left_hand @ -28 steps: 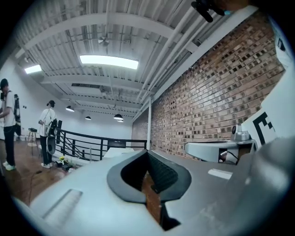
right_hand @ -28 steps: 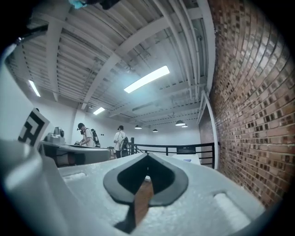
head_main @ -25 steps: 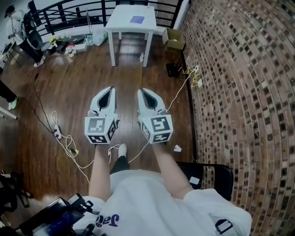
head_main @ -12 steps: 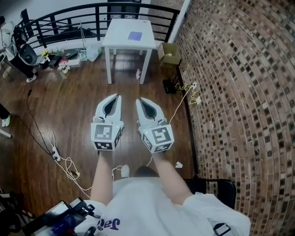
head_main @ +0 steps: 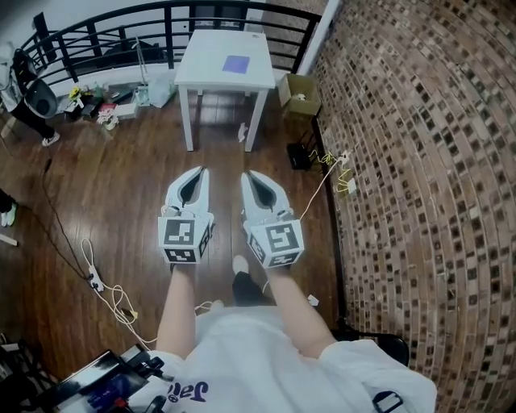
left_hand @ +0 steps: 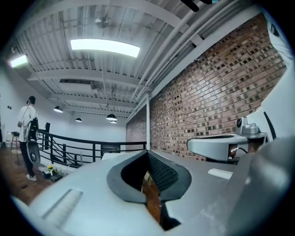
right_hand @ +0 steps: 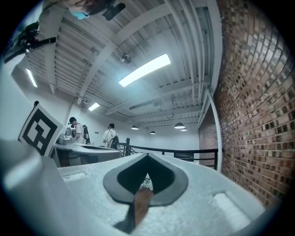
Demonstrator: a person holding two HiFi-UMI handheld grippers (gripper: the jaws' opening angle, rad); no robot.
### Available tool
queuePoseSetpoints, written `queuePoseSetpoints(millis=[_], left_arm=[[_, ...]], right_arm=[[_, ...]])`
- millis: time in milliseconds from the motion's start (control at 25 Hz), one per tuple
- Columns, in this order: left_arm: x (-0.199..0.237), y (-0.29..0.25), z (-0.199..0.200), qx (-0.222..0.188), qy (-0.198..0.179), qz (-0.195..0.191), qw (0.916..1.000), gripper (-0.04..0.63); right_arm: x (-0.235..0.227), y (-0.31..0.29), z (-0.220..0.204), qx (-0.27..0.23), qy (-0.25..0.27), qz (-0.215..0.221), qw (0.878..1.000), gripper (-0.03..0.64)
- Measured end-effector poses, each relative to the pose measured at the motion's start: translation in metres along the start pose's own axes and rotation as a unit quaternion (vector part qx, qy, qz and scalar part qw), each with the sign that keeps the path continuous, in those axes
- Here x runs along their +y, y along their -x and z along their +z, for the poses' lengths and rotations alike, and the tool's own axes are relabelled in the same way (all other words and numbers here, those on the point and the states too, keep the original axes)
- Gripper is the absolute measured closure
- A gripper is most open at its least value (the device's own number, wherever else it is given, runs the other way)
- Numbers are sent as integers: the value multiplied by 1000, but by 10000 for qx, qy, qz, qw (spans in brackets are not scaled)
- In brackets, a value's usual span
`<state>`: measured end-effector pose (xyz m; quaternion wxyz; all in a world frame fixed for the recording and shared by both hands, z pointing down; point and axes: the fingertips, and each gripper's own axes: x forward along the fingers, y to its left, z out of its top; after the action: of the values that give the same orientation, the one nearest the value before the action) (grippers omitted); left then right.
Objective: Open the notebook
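Note:
A small purple notebook [head_main: 236,64] lies shut on a white table [head_main: 205,73] at the far end of the wooden floor, well ahead of both grippers. My left gripper [head_main: 198,170] and right gripper [head_main: 247,174] are held side by side at waist height, pointing level toward the table. Both are shut with nothing between the jaws. In the left gripper view the left gripper's [left_hand: 147,152] tips meet in front of the railing. The right gripper's [right_hand: 147,155] tips also meet in the right gripper view. The notebook shows in neither gripper view.
A brick wall [head_main: 419,161] runs along the right, with a cardboard box [head_main: 299,94] and yellow cables [head_main: 343,173] at its foot. White cables [head_main: 105,290] trail on the floor at left. A black railing [head_main: 121,24] stands behind the table, and a person [left_hand: 28,133] at far left.
The table and notebook have drawn nearer as the person walks toward them. Both grippers keep the same side-by-side pose and stay shut.

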<state>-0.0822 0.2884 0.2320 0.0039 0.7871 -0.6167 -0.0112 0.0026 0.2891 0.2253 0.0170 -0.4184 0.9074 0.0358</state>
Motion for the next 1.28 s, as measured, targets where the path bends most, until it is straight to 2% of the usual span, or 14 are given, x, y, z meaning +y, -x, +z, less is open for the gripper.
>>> queuePoseSetpoints(millis=[160,400,560,720,880,1040,1280], left_arm=[[4,-68,10,-104,-41,63,9999,580],[-12,-168,46,-435,-343,27,9985,580],[-3,-198,46,-364,-383,451,9976,580],[19,-218,28,-167,-366,714,9966,580],[41,-238,21,-1,-252,831,9962,580],[58,-266,12,-121,-294,764,9966,580],[95,-327,1,19,-94,720,9974,580]], right_arm=[[-51,-38,9,-186,85,47,9998,629],[-140,-85,41,-628,232,-48,9977,629],[-182,-109,35,-635,68,-128,9979,629],[-197,-136,12,-437,-210,-28,9988,629],[-189,-166,-3,-353,-289,255,9986,629],[-187,-200,-8,-379,-224,444,9980,629],[-205,-264,-23,-252,-57,467,9986,629]])
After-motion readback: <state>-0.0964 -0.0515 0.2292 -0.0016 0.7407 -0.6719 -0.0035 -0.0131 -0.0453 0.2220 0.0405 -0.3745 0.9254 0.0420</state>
